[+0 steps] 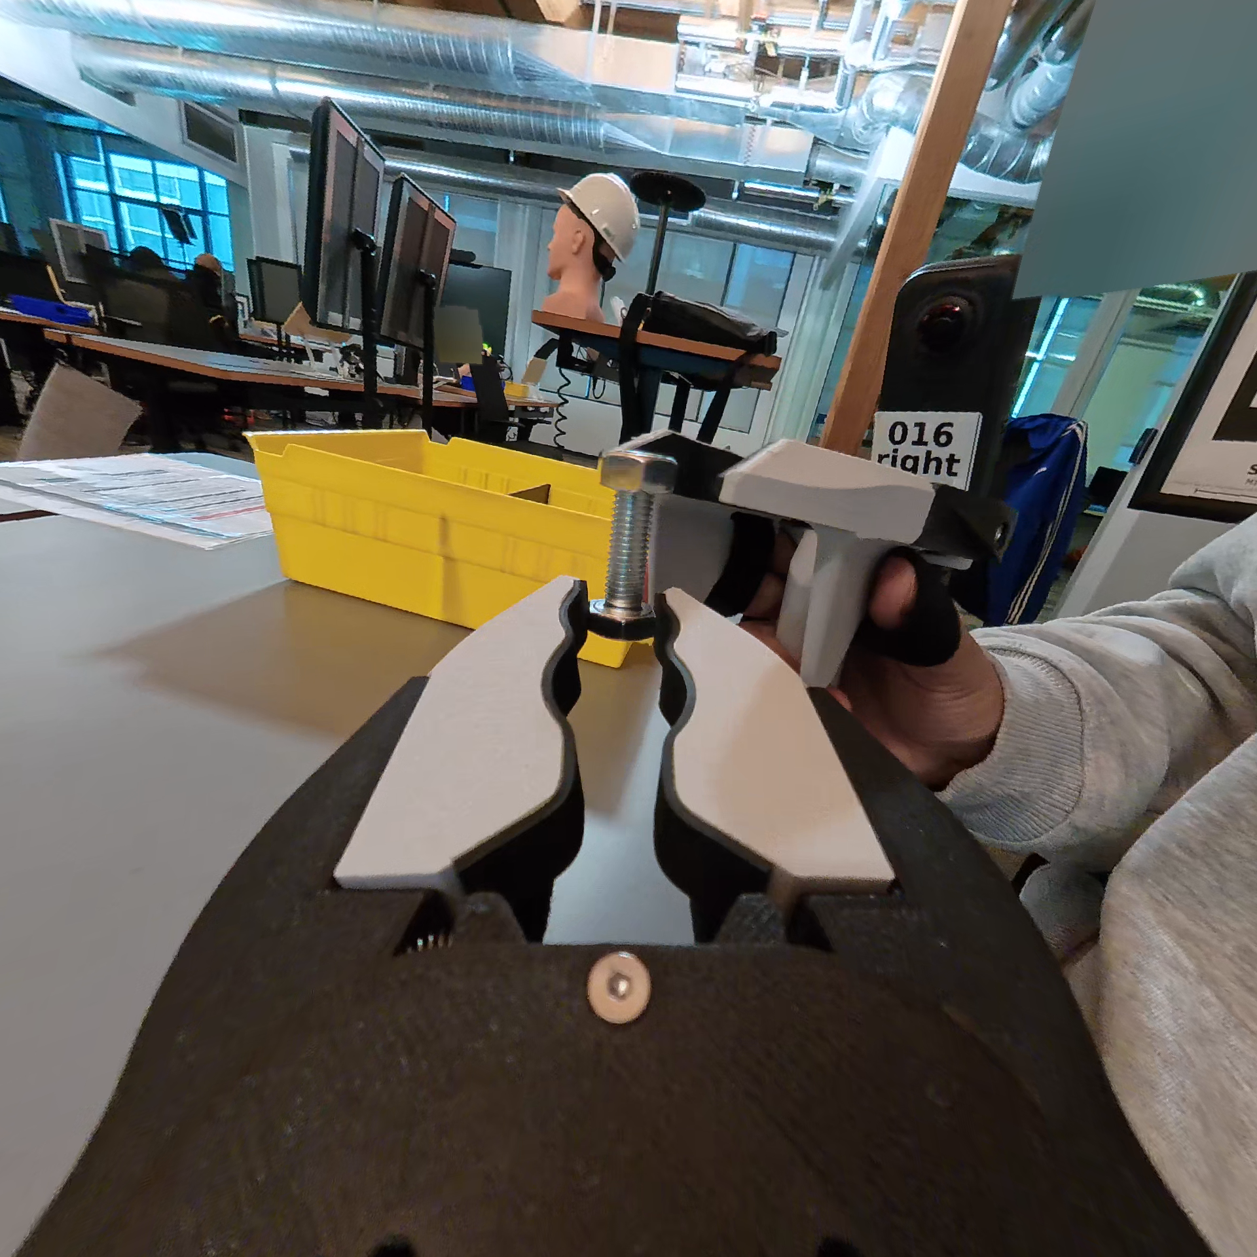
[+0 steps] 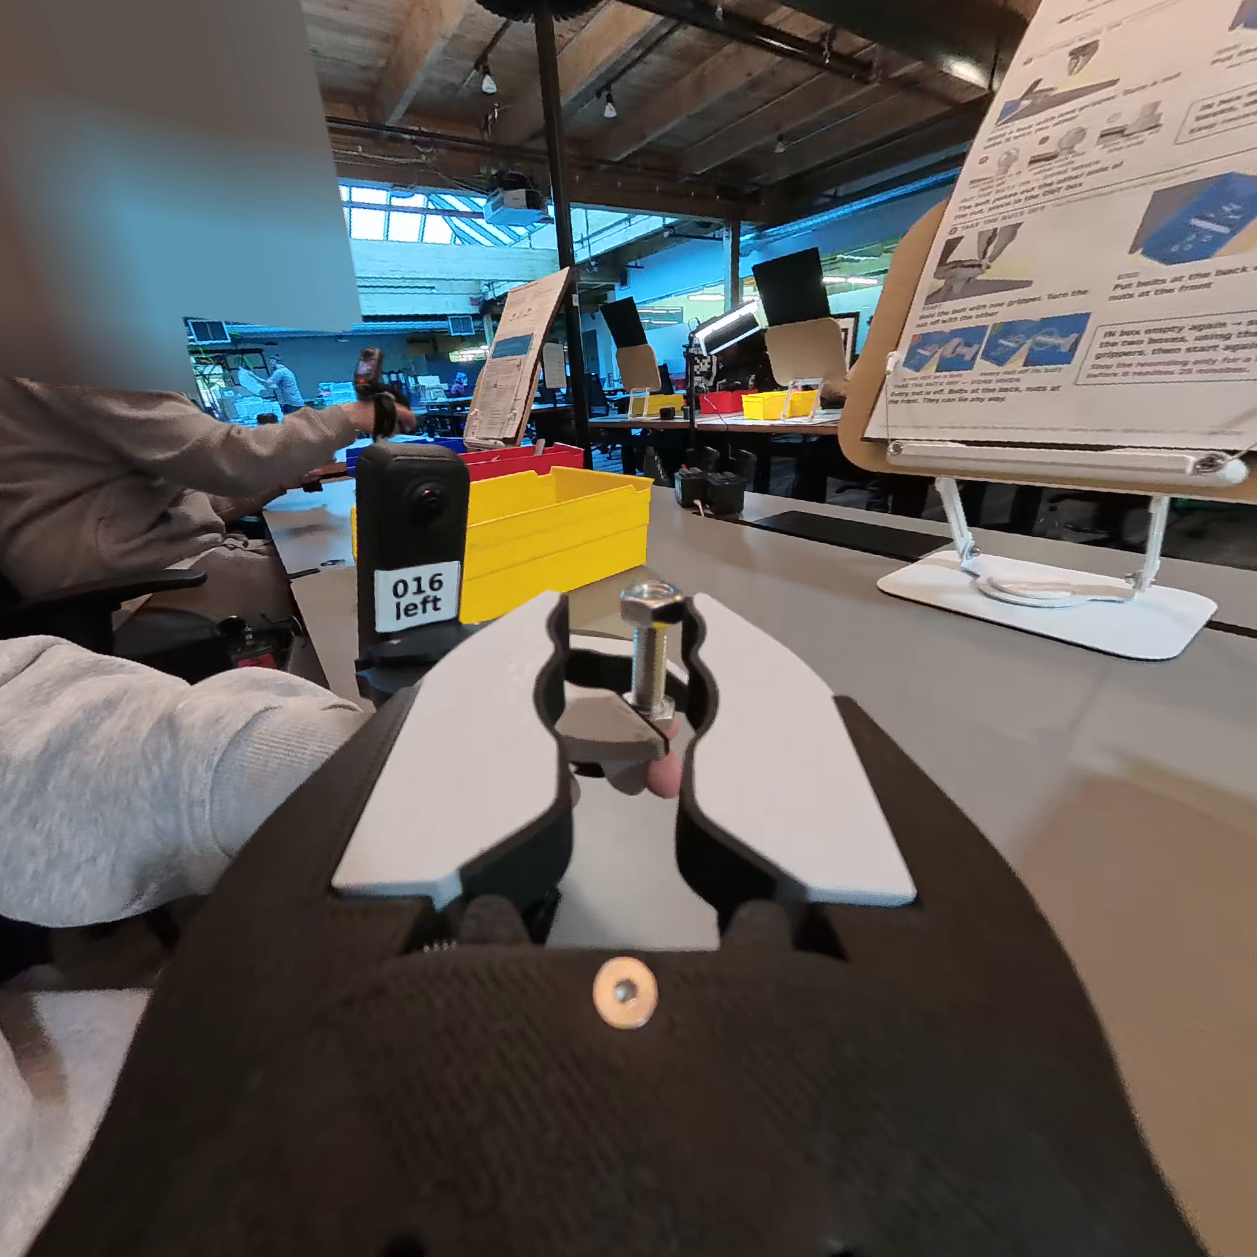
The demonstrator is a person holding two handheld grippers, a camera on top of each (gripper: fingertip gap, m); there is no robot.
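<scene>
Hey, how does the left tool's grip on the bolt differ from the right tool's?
The left tool is shut on the upright bolt's bottom end; the right tool sits around its top end. Left jaws pinch tight; right jaws stand wider, gap showing. Both meet one bolt.

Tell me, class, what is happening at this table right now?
A person holds a gripper in each hand over a grey table. The left gripper clamps the bottom end of an upright bolt, around a hex piece there. The right gripper meets the bolt's top end, its fingertips either side of the nut there. A yellow bin sits just behind.
</scene>
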